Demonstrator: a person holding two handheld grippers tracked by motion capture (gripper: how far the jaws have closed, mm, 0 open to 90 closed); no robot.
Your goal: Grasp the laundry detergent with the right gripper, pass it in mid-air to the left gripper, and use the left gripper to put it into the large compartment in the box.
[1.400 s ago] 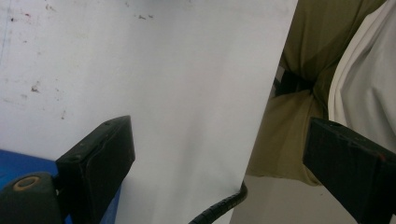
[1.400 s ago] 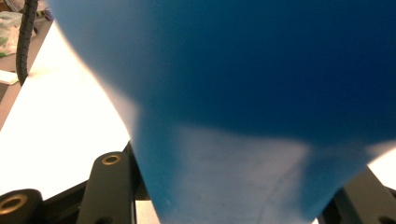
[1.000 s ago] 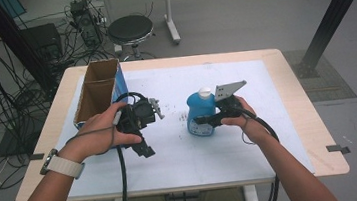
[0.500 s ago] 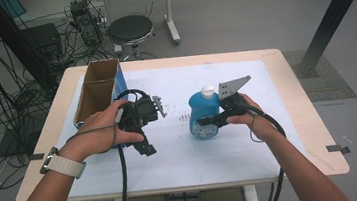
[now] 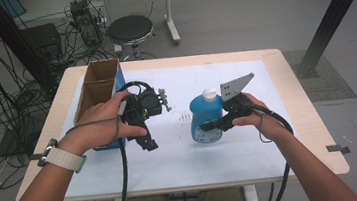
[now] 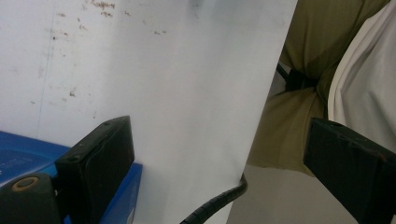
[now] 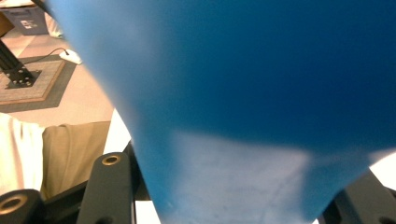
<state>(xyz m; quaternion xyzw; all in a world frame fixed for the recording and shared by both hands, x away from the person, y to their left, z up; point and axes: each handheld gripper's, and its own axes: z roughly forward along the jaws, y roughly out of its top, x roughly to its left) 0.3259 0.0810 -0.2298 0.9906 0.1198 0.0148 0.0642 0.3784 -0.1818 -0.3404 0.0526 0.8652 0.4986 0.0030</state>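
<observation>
A blue bottle [image 5: 206, 117] with a white cap [image 5: 209, 94] stands upright at mid-table, just above the white mat [image 5: 182, 155]. My right gripper [image 5: 208, 126] is shut on its lower body from the right. In the right gripper view the bottle [image 7: 261, 93] sits close between the two black jaws of that gripper [image 7: 233, 196]. My left gripper [image 5: 146, 141] hangs left of the bottle, apart from it, jaws pointing back toward the person. In the left gripper view the left gripper [image 6: 224, 163] is open wide with nothing between its jaws, over the mat's [image 6: 163, 70] near edge.
An open cardboard box [image 5: 97, 86] with a blue side [image 6: 14, 158] stands at the table's left, beside the left hand. A stool [image 5: 130, 29] and cables lie beyond the far edge. A black post [image 5: 329, 19] rises at the right.
Both hands have risen a little. The bottle has come up with the right gripper and drifted slightly right. The left gripper's jaws stay apart.
</observation>
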